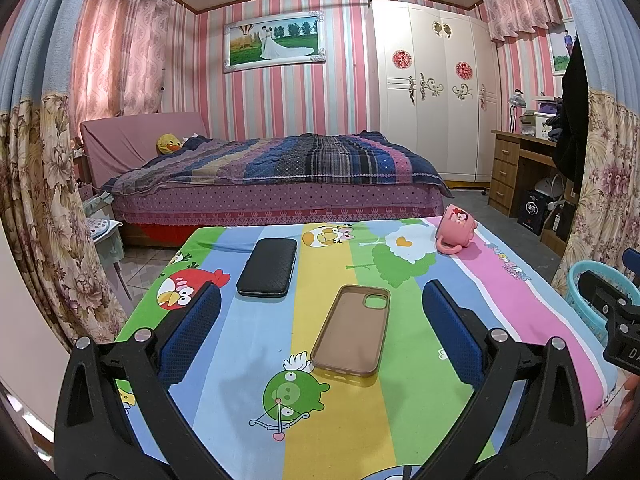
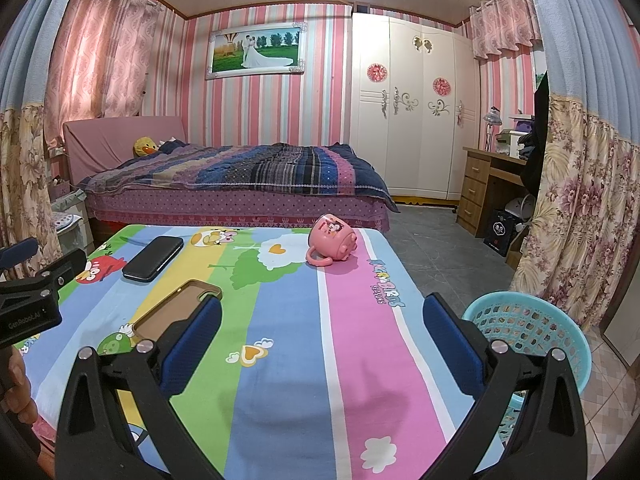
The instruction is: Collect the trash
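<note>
1. Left gripper (image 1: 320, 336), right gripper (image 2: 322, 340): both spread wide, empty, above the table's (image 2: 280, 400) near edge.
2. Phone case (image 1: 352, 330): near centre, flat; fingers may skid off its thin rim.
3. Black case (image 1: 267, 266): beyond it, towards the far left corner.
4. Pink mug (image 2: 333, 240): tipped over at the far right edge; a nudge could roll it off.
5. Basket (image 2: 532, 328): off the table's right edge; a drop may miss.

Tan phone case (image 1: 352, 330) — flat, open-side up (mid-table) — beside black case (image 1: 267, 267)
</note>
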